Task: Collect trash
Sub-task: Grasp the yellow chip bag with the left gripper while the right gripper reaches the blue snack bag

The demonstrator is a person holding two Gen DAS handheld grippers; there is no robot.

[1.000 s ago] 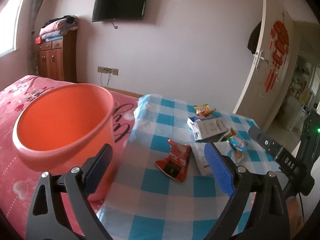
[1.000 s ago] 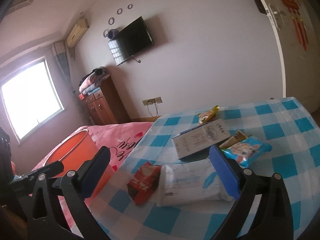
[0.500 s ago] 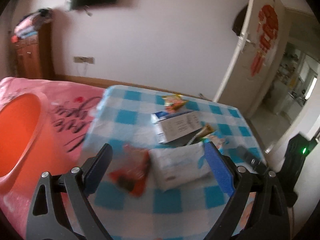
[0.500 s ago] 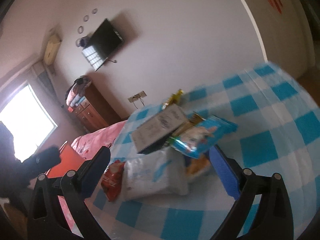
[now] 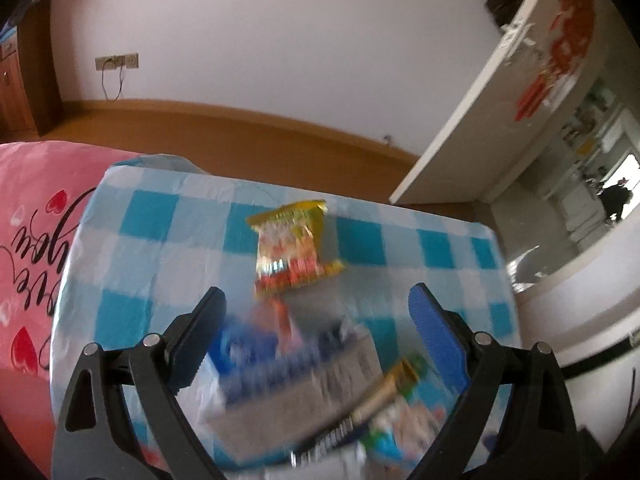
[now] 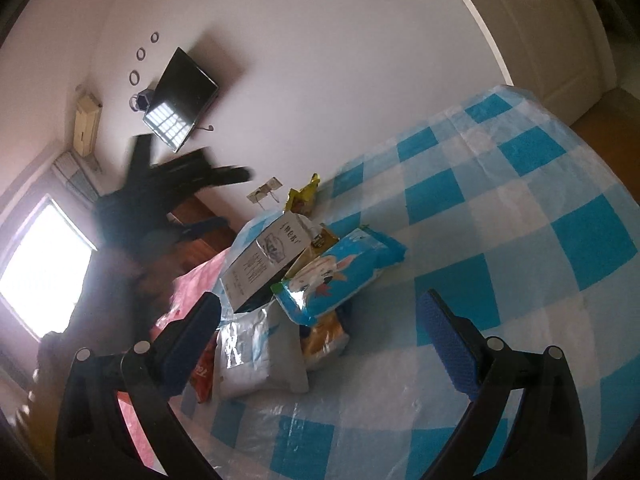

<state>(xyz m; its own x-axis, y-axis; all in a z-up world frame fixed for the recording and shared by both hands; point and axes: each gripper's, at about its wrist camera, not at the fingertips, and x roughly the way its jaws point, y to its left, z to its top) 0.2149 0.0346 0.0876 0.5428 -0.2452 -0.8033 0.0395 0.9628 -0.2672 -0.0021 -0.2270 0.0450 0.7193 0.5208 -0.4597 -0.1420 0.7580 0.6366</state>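
Observation:
Trash lies in a heap on a blue-and-white checked cloth [image 6: 520, 208]. In the left wrist view a yellow snack packet [image 5: 294, 246] lies beyond my open left gripper [image 5: 316, 332], and a blurred grey carton [image 5: 296, 392] sits low between its fingers. The right wrist view shows that carton [image 6: 266, 256], a blue rabbit-print packet [image 6: 340, 276], a white pouch [image 6: 256, 356], an orange packet [image 6: 324, 338] and a red wrapper [image 6: 205, 372]. My right gripper [image 6: 320, 340] is open, with the pile just ahead of its left finger. The left gripper [image 6: 176, 184] appears as a dark blur above the pile.
A pink bedspread with hearts [image 5: 28, 248] lies left of the cloth. An open white door with red decorations [image 5: 532, 80] stands at the right. A wall television [image 6: 180, 100] and a bright window [image 6: 36, 268] are behind. The checked cloth's right side [image 6: 560, 280] is bare.
Both grippers have swung and closed in on the trash pile. The orange basin has left the left wrist view. The right view has tilted and come nearer the packets.

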